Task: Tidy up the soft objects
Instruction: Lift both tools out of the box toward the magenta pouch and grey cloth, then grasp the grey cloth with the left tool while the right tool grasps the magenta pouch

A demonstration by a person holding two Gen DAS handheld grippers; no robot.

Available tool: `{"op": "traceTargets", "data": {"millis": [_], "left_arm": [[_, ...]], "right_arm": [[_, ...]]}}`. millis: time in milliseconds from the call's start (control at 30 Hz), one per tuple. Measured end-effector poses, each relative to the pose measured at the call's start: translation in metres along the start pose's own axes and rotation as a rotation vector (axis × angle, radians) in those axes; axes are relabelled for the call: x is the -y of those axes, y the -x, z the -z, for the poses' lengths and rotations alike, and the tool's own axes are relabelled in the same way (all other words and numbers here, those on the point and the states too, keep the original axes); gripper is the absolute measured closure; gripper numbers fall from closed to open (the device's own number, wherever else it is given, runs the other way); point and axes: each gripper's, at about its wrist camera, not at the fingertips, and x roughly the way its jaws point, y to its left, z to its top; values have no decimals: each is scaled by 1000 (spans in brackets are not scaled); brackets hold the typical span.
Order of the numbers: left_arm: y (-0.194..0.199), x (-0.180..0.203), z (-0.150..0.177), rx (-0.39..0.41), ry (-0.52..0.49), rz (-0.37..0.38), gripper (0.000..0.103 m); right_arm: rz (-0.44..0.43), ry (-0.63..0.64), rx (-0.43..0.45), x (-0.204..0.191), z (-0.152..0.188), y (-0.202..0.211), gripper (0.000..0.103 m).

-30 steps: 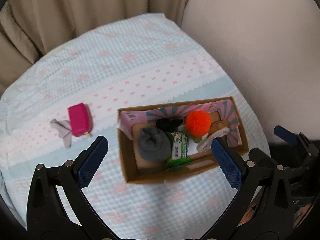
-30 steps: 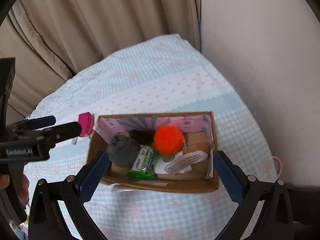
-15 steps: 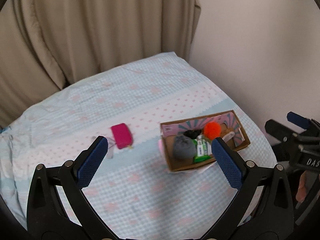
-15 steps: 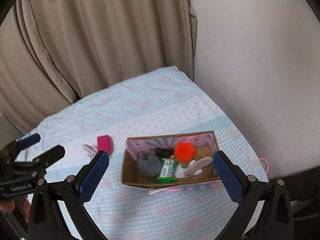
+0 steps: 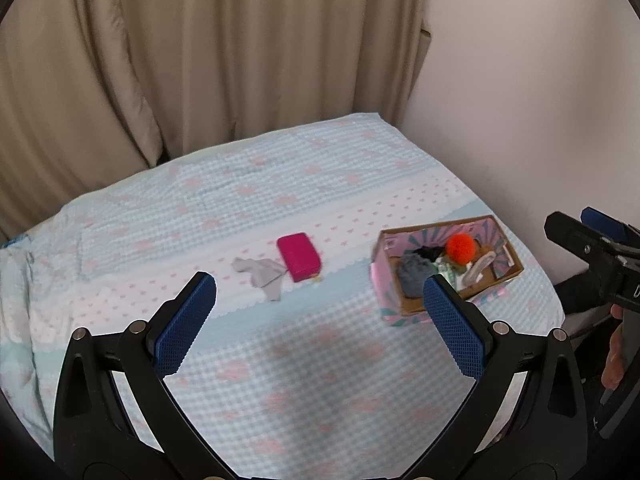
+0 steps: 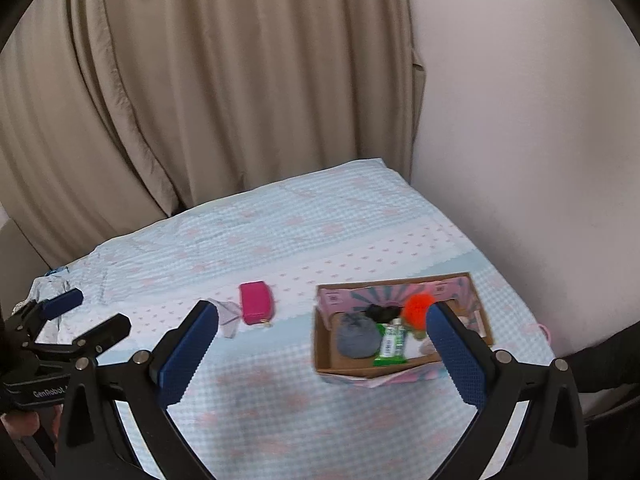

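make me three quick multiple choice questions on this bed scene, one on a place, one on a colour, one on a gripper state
1. Where does the pink pouch lie?
A. in the box
B. on the bedspread beside the grey cloth
C. on the floor

2. What colour is the pom-pom in the cardboard box?
A. orange
B. blue
C. white

3. How is the left gripper?
A. shut on the pouch
B. shut, empty
C. open, empty

Key: 1 B, the pouch rests outside the box, next to the cloth. 2 A, it is bright orange. 3 C, its fingers stand wide apart, nothing between.
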Motion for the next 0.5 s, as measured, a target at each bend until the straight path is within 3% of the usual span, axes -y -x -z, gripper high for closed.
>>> {"op": "traceTargets", "data": {"millis": [233,500], "left_arm": [[-39,-62,13,-28,-6,14,0],[-144,-106,38,-62,-8,36,0]], "right_arm": [[-50,-13,-31,-57,3,-42,0],[-109,-5,-72,-97,7,-143,0]]}}
